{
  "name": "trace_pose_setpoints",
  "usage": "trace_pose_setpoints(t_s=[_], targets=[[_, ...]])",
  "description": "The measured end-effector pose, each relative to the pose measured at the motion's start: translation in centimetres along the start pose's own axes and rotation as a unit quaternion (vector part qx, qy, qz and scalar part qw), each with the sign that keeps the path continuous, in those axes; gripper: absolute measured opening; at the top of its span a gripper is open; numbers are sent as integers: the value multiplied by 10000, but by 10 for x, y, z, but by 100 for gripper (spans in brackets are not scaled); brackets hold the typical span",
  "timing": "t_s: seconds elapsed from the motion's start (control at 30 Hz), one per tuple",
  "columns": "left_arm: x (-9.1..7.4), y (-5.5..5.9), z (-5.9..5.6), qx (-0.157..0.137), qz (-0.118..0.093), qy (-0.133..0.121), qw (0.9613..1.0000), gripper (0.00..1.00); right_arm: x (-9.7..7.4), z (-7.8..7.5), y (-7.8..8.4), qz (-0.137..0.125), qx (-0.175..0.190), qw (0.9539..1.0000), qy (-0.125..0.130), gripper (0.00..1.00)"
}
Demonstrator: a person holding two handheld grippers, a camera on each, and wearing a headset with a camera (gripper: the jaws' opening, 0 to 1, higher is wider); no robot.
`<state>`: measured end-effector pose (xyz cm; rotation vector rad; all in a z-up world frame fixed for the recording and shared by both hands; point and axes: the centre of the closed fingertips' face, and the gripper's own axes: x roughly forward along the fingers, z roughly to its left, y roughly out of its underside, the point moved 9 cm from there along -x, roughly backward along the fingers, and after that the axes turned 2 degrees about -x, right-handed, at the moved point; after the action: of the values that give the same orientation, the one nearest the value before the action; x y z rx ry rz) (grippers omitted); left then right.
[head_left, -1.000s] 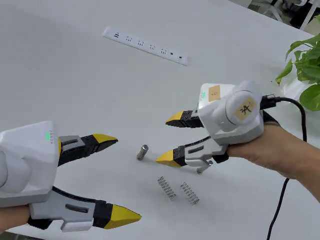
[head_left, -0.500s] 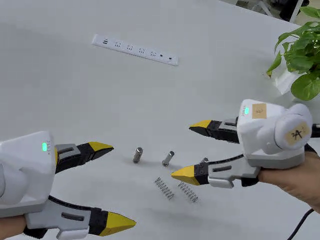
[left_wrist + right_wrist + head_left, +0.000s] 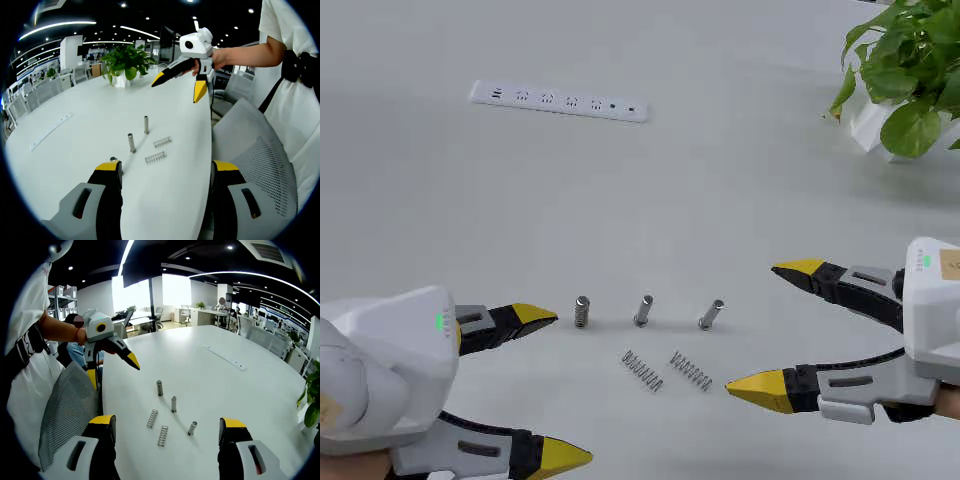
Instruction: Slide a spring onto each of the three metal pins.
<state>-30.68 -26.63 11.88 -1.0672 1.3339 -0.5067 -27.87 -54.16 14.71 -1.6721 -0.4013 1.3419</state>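
Three metal pins stand in a row on the white table [image 3: 720, 200]. The left pin [image 3: 582, 311] carries a spring; the middle pin [image 3: 643, 310] and the right pin [image 3: 711, 315] are bare. Two loose springs [image 3: 642, 370] [image 3: 690, 370] lie just in front of them. My left gripper [image 3: 550, 387] is open at the lower left, its upper tip close to the sprung pin. My right gripper [image 3: 772, 325] is open to the right of the row, holding nothing. The right gripper view shows the sprung pin [image 3: 159, 387], bare pins [image 3: 173, 403] [image 3: 191, 428] and springs [image 3: 152, 418] [image 3: 162, 435].
A white power strip [image 3: 560, 101] lies at the back of the table. A potted plant [image 3: 905, 80] stands at the far right corner. A grey mesh chair [image 3: 255, 150] sits by the table's near edge next to the person.
My right gripper has drawn back to the right, off the pins, uncovering the middle and right pins. The head camera has shifted. The left gripper stays open in place.
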Motion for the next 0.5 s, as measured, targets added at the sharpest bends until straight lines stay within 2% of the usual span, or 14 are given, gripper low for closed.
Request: trace_pose_setpoints(t_s=[0.07,0.27,0.3,0.4,0.43,0.47,0.5], targets=[[7,0,3,220,238,55,9995,66,-5,0,6,-94,39,9999,54,87],[32,-6,8,584,523,176,9968,57,-14,1,21,-176,200,9996,99,91],[36,-6,11,714,702,134,9949,55,-15,2,23,-195,242,9995,86,91],[50,-5,12,870,811,187,9927,49,-16,1,31,-188,283,9994,63,92],[53,-4,13,952,923,178,9910,48,-16,1,33,-185,299,9994,55,92],[57,-3,16,1173,1089,109,9870,47,-17,1,34,-183,309,9993,53,92],[60,-3,17,1285,1158,80,9849,44,-17,1,35,-184,314,9993,46,92]])
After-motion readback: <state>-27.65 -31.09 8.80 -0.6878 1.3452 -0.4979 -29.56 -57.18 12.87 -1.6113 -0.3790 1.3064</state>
